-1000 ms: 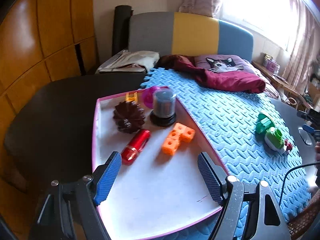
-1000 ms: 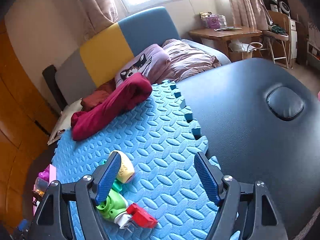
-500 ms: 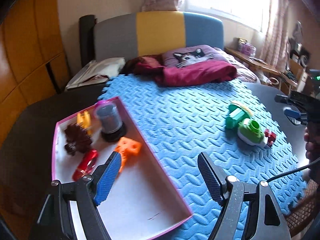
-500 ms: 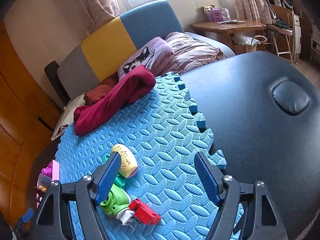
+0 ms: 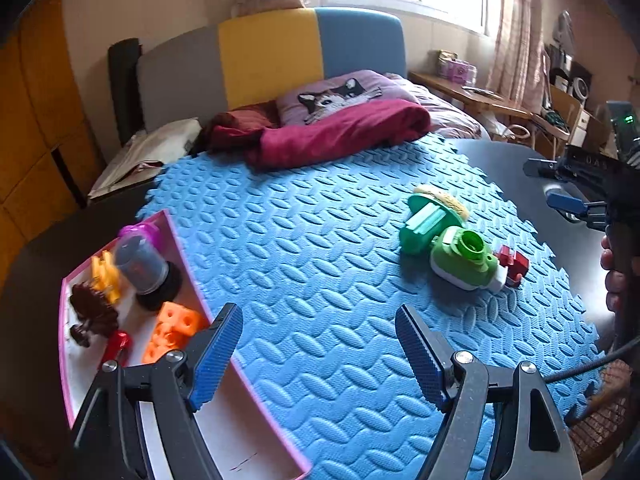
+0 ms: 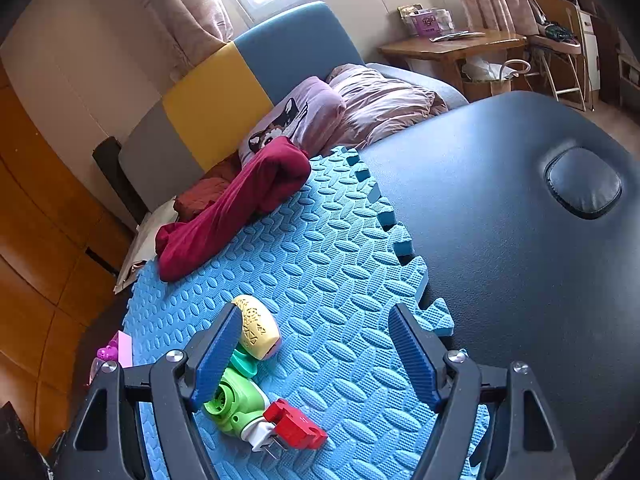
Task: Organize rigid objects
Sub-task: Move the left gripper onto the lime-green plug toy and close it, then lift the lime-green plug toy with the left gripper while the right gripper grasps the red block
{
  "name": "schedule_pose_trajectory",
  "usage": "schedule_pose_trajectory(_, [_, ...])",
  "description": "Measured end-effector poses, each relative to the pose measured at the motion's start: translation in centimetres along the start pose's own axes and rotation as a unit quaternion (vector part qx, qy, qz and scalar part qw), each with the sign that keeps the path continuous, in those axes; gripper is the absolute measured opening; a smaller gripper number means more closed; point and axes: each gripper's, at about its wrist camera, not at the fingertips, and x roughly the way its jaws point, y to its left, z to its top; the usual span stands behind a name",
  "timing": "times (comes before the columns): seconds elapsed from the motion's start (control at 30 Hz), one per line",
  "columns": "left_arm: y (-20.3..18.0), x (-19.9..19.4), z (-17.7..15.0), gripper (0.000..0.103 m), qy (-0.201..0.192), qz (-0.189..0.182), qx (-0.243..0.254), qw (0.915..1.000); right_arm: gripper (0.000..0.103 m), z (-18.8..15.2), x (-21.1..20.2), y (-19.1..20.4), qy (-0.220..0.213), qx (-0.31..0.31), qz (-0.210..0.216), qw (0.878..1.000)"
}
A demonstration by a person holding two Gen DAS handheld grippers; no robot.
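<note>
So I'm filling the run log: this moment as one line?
left tongs: open, empty | right tongs: open, empty | green toy: on blue mat | pink tray: holds toys

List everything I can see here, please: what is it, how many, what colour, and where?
tray: one, pink-rimmed, left of the mat
orange block: one, in the tray
dark jar: one, in the tray
brown spiky toy: one, in the tray
foam mat: one, blue, on the dark table
green toys: a cluster, on the mat
red piece: one, beside the green toys
maroon cloth: one, far edge of the mat
left gripper: open, empty, above the mat
right gripper: open, empty, near the toys
</note>
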Motion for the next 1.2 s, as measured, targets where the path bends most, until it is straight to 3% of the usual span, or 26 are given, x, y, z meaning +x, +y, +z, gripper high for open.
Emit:
schedule_pose_trajectory(0.23, [-1.2,3.1,1.5,0.078,0.040,-0.067,-0.014,0.9969,0.077,0.1,0.0,-0.3,0.002,0.007,0.004,1.000])
schedule_pose_trajectory(0.4, [-2.5,5.1,3.1,0.077,0.068,-0.133,-0.034,0.9883,0.077,0.0,0.1,-0.1,0.003,0.005,0.008,1.000])
schedule_pose_trajectory(0.6, [-4.9,7.2,4.8,0.077,0.096,-0.178,-0.048,0.9782,0.077,0.1,0.1,-0.2,0.004,0.007,0.015,1.000])
schedule_pose_trajectory(0.93, [-7.8,11.0,5.6,0.075,0.132,-0.179,-0.076,0.9719,0.077,0.2,0.2,-0.5,0.008,0.017,0.023,1.000])
schedule_pose_trajectory(1.03, [-8.2,11.1,5.5,0.065,0.125,-0.181,-0.072,0.9729,0.077,0.2,0.4,-0.6,0.014,0.020,0.022,0.999])
schedule_pose_trajectory(1.2, [-7.2,9.8,4.3,0.065,0.113,-0.186,-0.044,0.9750,0.077,-0.1,1.1,-0.5,0.033,0.013,0.016,0.999])
